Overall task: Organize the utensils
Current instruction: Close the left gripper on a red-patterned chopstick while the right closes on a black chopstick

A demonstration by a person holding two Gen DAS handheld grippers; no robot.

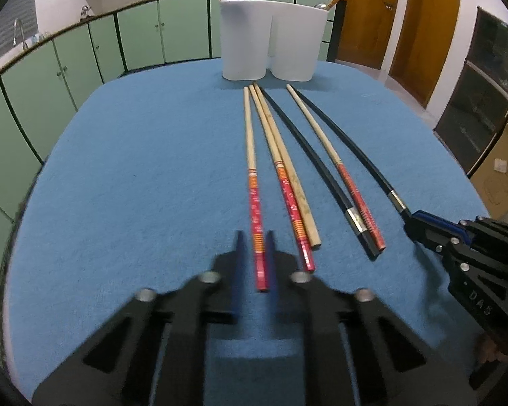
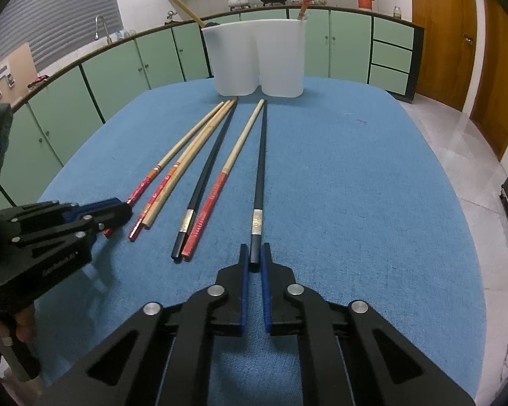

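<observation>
Several chopsticks lie side by side on the blue table point(image 1: 135, 169), pointing at a white two-compartment holder point(image 1: 271, 44) at the far edge. My left gripper point(image 1: 254, 247) straddles the red end of the leftmost red-and-wood chopstick point(image 1: 252, 169), its jaws a little apart around it. My right gripper point(image 2: 254, 253) straddles the near end of the rightmost black chopstick point(image 2: 260, 169), its jaws close on both sides. The holder point(image 2: 257, 61) has one plain wooden chopstick in its left compartment and one red-patterned one in its right compartment.
Between the two held-over sticks lie a red-patterned chopstick and a plain wooden one point(image 1: 288, 176), then a black one point(image 1: 318, 169) and a red-handled one point(image 1: 335, 165). Green kitchen cabinets point(image 1: 84, 57) run behind the table. Wooden doors point(image 1: 389, 17) stand at the right.
</observation>
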